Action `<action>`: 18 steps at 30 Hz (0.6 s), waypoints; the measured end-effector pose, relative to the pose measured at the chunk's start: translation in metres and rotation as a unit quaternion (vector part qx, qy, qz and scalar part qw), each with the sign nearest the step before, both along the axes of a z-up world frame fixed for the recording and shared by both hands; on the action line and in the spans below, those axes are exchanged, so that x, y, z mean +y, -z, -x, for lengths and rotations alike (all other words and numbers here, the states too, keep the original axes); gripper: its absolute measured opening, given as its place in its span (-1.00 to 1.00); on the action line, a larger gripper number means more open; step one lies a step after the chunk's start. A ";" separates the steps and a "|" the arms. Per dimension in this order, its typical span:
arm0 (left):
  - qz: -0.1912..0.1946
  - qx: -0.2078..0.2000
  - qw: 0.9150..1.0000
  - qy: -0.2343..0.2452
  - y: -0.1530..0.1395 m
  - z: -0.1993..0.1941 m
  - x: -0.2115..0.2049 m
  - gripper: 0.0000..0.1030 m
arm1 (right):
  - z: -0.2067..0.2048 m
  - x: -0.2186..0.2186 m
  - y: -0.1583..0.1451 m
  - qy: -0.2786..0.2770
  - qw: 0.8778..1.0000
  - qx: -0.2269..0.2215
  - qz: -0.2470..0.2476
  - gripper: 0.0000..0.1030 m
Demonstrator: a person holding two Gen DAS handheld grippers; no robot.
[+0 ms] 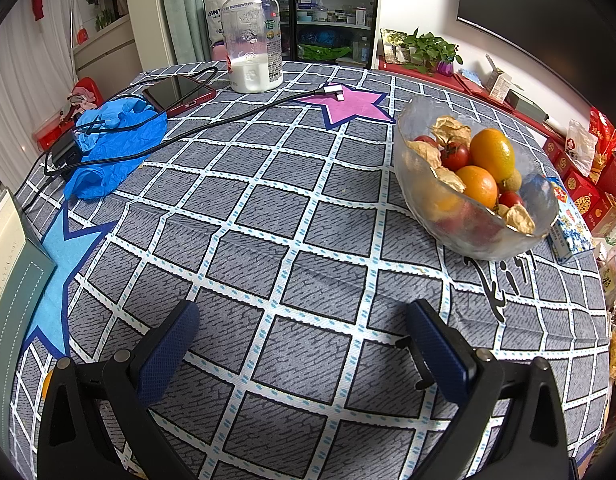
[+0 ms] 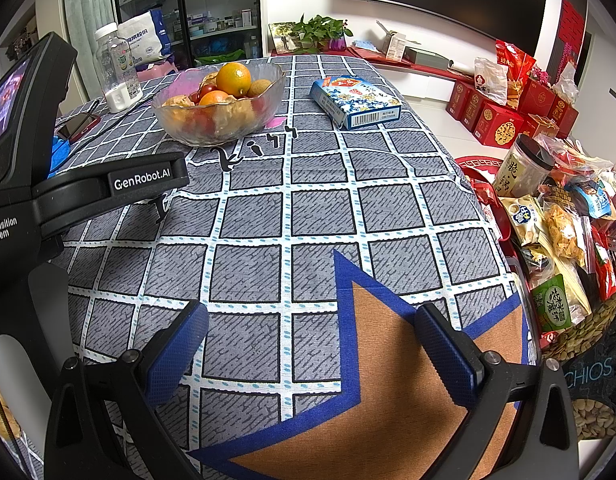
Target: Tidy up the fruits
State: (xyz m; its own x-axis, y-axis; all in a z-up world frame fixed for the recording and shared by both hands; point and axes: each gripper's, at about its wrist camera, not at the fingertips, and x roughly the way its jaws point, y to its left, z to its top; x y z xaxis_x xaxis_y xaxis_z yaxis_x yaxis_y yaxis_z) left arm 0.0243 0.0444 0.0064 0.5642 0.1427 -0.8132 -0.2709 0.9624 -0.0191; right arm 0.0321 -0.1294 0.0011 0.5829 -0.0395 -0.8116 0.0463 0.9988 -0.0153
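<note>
Over a table dressed in a grey checked tablecloth [image 1: 268,216], both grippers hang low and empty. The left gripper [image 1: 304,344] has its jaws spread wide, blue pads [image 1: 168,348] apart with nothing but cloth between them. The right gripper [image 2: 312,344] is the same story: jaws wide apart, nothing held, poised above the brown star [image 2: 388,380] printed on the cloth.

The fruit sits in a frosted glass bowl [image 1: 460,216] toward the right of the left wrist view, well ahead of the fingers. Inside it are two oranges [image 1: 493,153], small red tomatoes [image 1: 455,156], papery husked fruits [image 1: 452,130] and a pale round one tucked behind (a longan, perhaps, hard to be sure). From the right wrist view the bowl is far ahead on the left, with a blue printed box [image 2: 354,100] lying beside it on the cloth, not touching.

At the back of the table stands a clear bottle [image 1: 252,36] with white powder in its base. Near it lie a red-cased phone [image 1: 178,94], a black cable [image 1: 228,120] running across the pink star [image 1: 348,106], and crumpled blue gloves [image 1: 112,144].
</note>
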 end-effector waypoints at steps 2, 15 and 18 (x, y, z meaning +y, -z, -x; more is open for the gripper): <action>0.000 0.000 1.000 0.000 0.000 0.000 0.000 0.99 | 0.001 0.001 0.000 0.000 1.000 0.000 0.000 1.00; 0.000 0.000 1.000 0.000 0.000 0.000 0.001 1.00 | 0.000 0.001 0.000 0.000 1.000 0.000 0.000 1.00; 0.000 0.000 1.000 0.000 0.000 0.000 0.000 1.00 | 0.000 0.000 0.000 0.000 1.000 0.000 0.000 1.00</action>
